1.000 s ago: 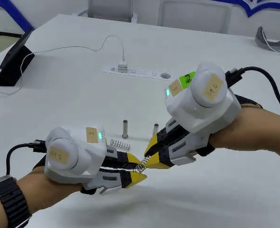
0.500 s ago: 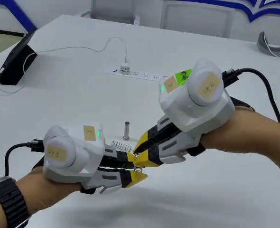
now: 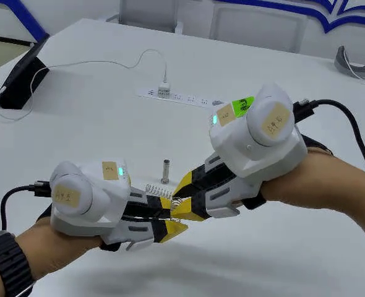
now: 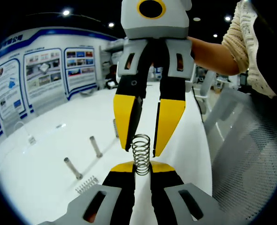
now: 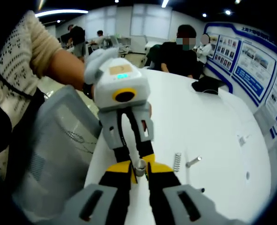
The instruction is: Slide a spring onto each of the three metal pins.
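Left gripper view: the left gripper (image 4: 142,168) has its jaws drawn narrow and clamped on the near end of the held spring (image 4: 141,153), which stands out straight from between the yellow tips. The right gripper (image 4: 142,151) faces it from the far side, tip to tip. Its jaws stand a little apart and closely flank the far end of the same spring; contact with the coils cannot be told.

On the white table (image 4: 44,154) to the left stand three metal pins: the near pin (image 4: 73,168) and the middle pin (image 4: 95,146), both with bare shafts, and the far pin (image 4: 115,128), partly hidden behind a jaw of the right gripper. A loose spring (image 4: 86,184) lies flat on the table just beside the base of the near pin.

Right gripper view: the coil end of the held spring sits in the narrow gap between this gripper's own yellow tips, with the left gripper directly beyond it.

Head view: both grippers meet near the front of the table, left one from the left and right one from the right, with the held spring between their tips and above the surface. The loose spring lies just beyond the left gripper. A power strip (image 3: 181,96) lies well beyond, and a dark tablet stand (image 3: 18,71) sits at the far left
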A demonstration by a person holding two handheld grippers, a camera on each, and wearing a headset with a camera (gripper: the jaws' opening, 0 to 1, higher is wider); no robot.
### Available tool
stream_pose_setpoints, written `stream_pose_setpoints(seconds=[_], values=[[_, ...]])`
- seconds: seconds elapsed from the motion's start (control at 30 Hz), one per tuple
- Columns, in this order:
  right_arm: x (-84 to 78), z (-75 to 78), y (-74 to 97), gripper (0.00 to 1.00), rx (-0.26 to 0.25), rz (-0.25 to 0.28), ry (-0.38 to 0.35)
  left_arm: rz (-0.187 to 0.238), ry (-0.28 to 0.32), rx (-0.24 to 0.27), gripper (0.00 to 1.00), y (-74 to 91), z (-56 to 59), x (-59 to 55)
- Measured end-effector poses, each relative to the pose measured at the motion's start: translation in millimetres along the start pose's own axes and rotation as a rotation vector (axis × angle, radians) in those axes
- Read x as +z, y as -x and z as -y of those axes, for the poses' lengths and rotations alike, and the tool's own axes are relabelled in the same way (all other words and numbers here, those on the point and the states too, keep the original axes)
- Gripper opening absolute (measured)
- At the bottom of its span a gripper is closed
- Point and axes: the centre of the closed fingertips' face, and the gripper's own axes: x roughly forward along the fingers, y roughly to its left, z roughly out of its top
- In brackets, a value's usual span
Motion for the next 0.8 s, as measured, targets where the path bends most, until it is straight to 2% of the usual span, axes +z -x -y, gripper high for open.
stream_pose_setpoints(seconds=[0.43,0.8], values=[[-2.6,5.6,-0.6,0.12,-0.022,0.023,-0.054,0.014,0.004,-0.001,0.12,-3.4,-1.6,2.6],[-8.5,10.6,1.6,0.12,-0.038,0.024,-0.079,0.022,0.032,0.027,0.27,0.0,-8.9,2.6]])
